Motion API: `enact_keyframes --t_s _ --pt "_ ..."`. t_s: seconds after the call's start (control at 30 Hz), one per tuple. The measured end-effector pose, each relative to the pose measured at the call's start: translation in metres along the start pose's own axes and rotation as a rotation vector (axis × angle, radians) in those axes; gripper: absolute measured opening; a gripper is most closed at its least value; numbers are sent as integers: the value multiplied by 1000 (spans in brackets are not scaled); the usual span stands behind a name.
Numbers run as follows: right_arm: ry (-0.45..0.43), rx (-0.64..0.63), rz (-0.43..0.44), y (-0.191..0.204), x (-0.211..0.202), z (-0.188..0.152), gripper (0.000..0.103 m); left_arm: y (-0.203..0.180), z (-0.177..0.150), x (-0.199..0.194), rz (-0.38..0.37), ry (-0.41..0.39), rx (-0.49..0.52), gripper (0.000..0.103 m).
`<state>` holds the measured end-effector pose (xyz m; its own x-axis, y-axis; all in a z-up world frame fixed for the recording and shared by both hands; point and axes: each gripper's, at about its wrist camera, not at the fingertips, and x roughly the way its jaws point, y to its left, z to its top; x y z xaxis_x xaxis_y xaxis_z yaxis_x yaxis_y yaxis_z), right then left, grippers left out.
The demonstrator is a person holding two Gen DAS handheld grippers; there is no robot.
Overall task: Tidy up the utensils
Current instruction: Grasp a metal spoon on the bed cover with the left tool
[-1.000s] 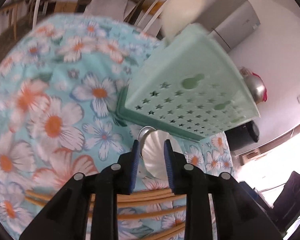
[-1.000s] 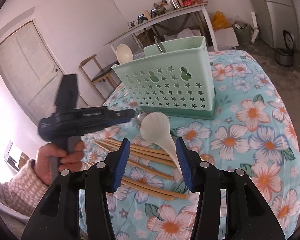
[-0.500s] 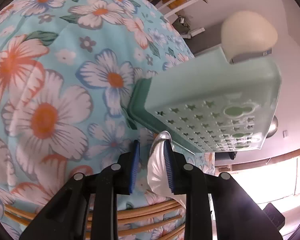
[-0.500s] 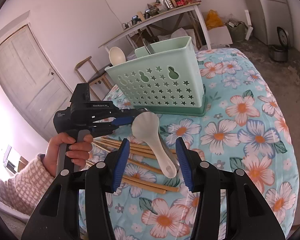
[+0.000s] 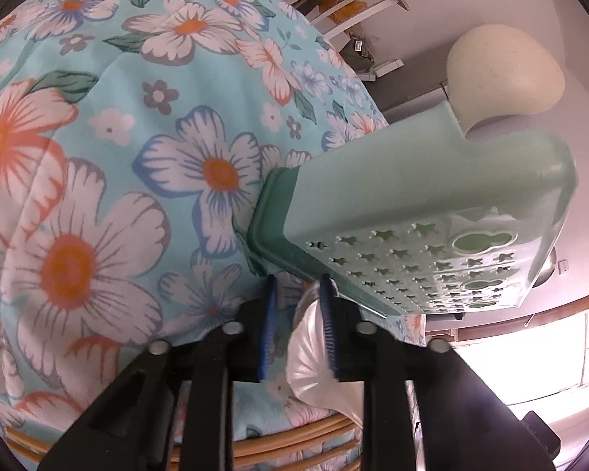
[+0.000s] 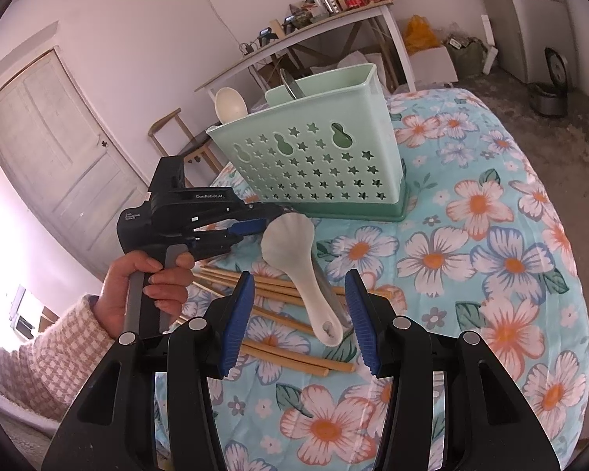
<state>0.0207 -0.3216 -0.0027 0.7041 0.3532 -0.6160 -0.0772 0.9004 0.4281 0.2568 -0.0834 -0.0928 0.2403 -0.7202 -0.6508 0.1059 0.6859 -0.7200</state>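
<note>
A mint-green utensil holder (image 6: 314,157) (image 5: 412,204) stands on the floral cloth, with a cream spoon (image 6: 230,104) (image 5: 502,74) and a metal utensil (image 6: 290,82) upright in it. In front of it a white spoon (image 6: 288,239) (image 5: 310,353) lies across a metal spoon (image 6: 328,290) and several bamboo chopsticks (image 6: 278,286) (image 5: 294,435). My left gripper (image 6: 269,218) (image 5: 298,280) is low at the white spoon's bowl, its jaws closing with the bowl's edge between them, against one pad only. My right gripper (image 6: 299,274) hovers open over the spoon's handle, holding nothing.
A person's hand (image 6: 137,286) in a checked sleeve holds the left gripper. The table's cloth (image 6: 491,235) drops off at the right edge. Behind stand a wooden chair (image 6: 169,133), a cluttered white desk (image 6: 314,31) and a rice cooker (image 6: 549,94) on the floor.
My left gripper has sunk and rolled toward the holder's base. Its jaws have narrowed around the edge of the white spoon's bowl. The right gripper has hardly moved.
</note>
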Motion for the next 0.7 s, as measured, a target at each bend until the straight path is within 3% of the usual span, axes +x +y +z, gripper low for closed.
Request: enact_keyframes --t_s 0.23,0.7 --pt "1 -2 -3 2 -1 0 46 -5 -5 -11 29 -54 27 2" --pt "16 -61 -5 17 9 3 46 -17 -37 -93 140 -255 113 2"
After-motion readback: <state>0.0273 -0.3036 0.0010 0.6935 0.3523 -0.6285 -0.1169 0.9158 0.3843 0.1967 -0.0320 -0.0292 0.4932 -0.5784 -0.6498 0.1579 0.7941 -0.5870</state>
